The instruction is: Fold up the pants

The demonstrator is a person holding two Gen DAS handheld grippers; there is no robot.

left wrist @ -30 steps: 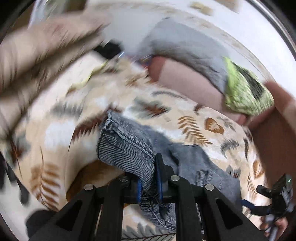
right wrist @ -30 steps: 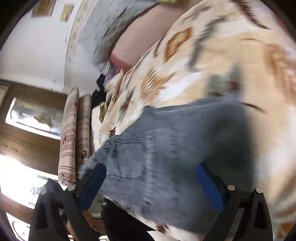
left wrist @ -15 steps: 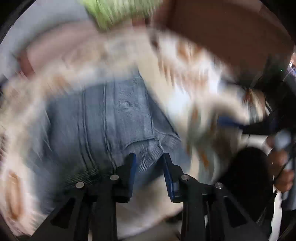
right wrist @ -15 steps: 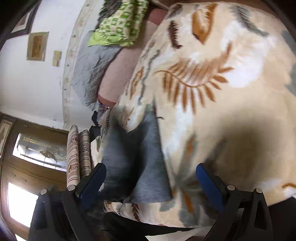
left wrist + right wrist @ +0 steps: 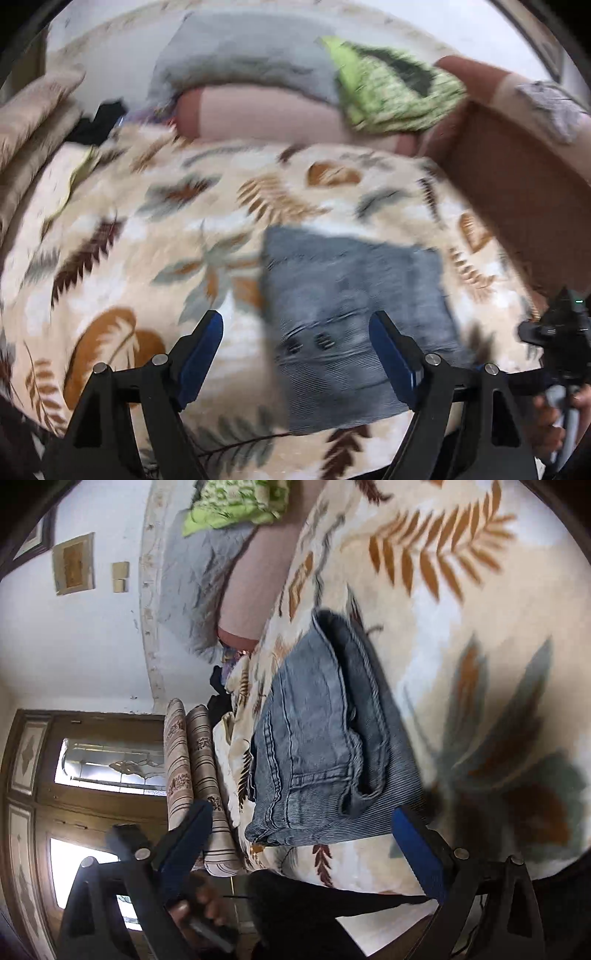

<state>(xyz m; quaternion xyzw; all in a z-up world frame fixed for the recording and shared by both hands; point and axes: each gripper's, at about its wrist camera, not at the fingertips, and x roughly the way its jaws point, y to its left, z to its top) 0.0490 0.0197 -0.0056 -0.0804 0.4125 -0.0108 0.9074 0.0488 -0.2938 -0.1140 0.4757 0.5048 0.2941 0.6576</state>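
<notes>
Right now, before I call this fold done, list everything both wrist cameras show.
jeans: one, blue denim, folded on the blanket near its front edge
blanket: one, cream with a brown and grey leaf print, covering the bed
green patterned cloth: one, lime green, at the far end on a pink bolster
pink bolster: one, across the far end
grey quilt: one, against the wall
striped rolls: two, beige, beside the bed
wooden door: one, brown, glass panes
left gripper: black, blue fingers, opening, nothing between them
right gripper: black, blue fingers, open, empty
</notes>
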